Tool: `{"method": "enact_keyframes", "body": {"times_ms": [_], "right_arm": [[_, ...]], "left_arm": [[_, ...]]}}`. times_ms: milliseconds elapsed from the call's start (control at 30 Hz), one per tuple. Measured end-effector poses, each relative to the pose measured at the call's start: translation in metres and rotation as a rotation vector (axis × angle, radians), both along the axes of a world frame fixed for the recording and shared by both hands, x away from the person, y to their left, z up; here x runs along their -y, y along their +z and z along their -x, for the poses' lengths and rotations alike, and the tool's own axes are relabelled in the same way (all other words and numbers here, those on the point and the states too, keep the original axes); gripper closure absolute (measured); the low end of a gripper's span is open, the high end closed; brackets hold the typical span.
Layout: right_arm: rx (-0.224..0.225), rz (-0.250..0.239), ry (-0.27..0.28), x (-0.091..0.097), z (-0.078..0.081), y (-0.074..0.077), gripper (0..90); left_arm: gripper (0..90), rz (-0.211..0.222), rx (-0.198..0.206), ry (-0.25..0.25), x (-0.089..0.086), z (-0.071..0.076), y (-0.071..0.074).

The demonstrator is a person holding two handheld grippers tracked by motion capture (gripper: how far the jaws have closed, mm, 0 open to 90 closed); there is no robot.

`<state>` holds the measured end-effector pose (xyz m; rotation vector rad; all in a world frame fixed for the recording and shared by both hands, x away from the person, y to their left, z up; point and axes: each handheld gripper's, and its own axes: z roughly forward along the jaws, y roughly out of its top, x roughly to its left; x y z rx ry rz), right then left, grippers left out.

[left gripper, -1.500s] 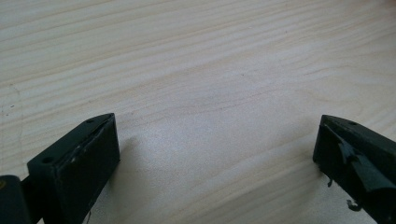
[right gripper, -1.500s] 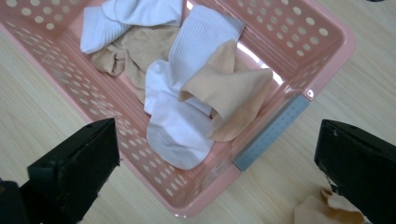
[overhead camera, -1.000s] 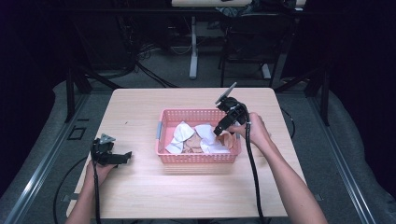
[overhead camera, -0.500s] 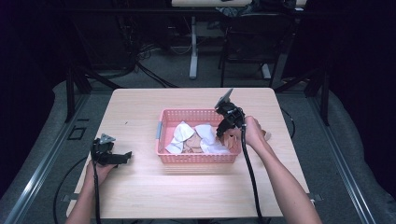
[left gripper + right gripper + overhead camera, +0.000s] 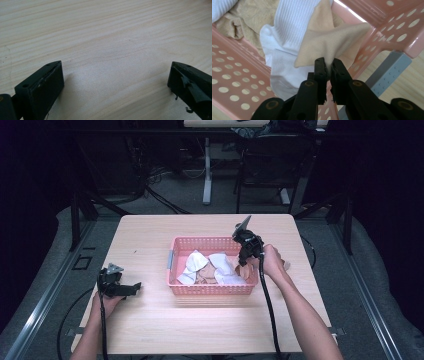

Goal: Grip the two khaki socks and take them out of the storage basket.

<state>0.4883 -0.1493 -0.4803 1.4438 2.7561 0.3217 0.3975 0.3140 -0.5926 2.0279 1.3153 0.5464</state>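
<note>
Your right gripper has just closed, pinching the beige sock corner for lifting; left gripper sits open.

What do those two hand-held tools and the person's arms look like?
Both are black. The left gripper has a small grey three-cornered plate on top and two blocky, scuffed black fingers. The right gripper has slim black fingers on arms with brass-coloured pivot pins, and a grey plate too. A black cable trails from each. The forearms are bare, with no sleeves in view.
</note>
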Motion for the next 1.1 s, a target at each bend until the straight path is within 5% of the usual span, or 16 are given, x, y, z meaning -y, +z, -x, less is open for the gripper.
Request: {"method": "enact_keyframes", "body": {"times_ms": [433,1100], "right_arm": [[0.028,-0.024,0.039,0.004,0.012,0.020,85.6],[0.112,-0.066,0.076,0.005,0.027,0.079,86.1]], "left_arm": [[0.4,0.000,0.000,0.000,0.000,0.000,0.000],[0.4,0.001,0.000,0.001,0.000,0.000,0.000]]}}
